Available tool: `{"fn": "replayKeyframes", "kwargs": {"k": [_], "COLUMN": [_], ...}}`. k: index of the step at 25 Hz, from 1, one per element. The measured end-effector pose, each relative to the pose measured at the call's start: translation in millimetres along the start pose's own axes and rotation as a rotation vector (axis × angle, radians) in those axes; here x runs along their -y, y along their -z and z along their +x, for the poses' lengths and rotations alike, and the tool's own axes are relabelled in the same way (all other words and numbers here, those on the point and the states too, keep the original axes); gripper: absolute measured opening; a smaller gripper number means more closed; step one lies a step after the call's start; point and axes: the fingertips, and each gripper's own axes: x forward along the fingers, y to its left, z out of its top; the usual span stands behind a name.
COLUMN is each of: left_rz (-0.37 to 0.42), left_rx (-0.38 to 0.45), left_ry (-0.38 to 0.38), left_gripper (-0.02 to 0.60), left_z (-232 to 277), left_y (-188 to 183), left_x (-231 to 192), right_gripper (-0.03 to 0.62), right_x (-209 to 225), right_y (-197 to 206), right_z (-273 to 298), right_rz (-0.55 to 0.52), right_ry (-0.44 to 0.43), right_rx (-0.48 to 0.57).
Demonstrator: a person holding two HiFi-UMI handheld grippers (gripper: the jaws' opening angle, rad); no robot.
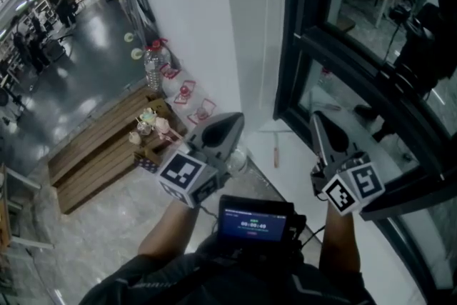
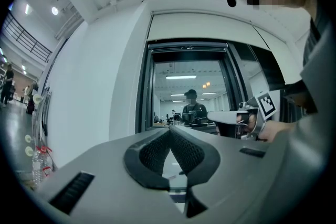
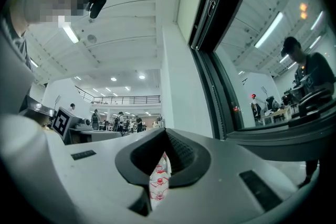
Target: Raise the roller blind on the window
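I am holding both grippers low in front of me. The left gripper [image 1: 234,119] is pressed together with its cross-hatched dark pads meeting at the tips, and nothing is sitting between them. The right gripper [image 1: 318,118] is pressed together too. The red-and-white showing through its slot looks to me like clutter lying beyond it, not something pinched. Both shells are smooth matte grey plastic, tapering to blunt points.

Just past the tips the pale sill [image 1: 300,168] is lying flat and glossy, with a thin stick-like piece [image 1: 276,151] on it that I cannot identify. Beyond that the window [image 2: 189,97] is standing in a dark, square-edged metal frame beside a smooth white wall [image 1: 193,25].

The glass is showing bare and reflective. I am finding no blind fabric over it and no cord. That would fit a blind already rolled up, or one hanging outside these views, so I am judging no further. Either way, I am keeping the hard tips off the glass.
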Motion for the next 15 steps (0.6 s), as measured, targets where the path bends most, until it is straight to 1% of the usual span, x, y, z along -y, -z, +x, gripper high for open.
{"fn": "replayKeyframes", "kwargs": {"k": [8, 12, 15], "left_rz": [0.005, -0.014, -0.007], "left_rx": [0.004, -0.010, 0.001], "left_ry": [0.002, -0.003, 0.005], "left_gripper": [-0.005, -0.005, -0.005], "left_z": [-11.5, -17.6, -20.2], "left_y": [-1.2, -0.4, -1.6], "left_x": [-3.5, -5.5, -6.0], "right_gripper": [0.009, 0.009, 0.009], "right_x": [-12.6, -17.1, -18.6], "right_y": [0.5, -0.5, 0.3], "right_z": [3.8, 4.2, 3.3], "right_rz": [-0.017, -0.026, -0.033], "right_ry": [-0.008, -0.001, 0.006], "right_rx": [-0.008, -0.012, -0.017]}}
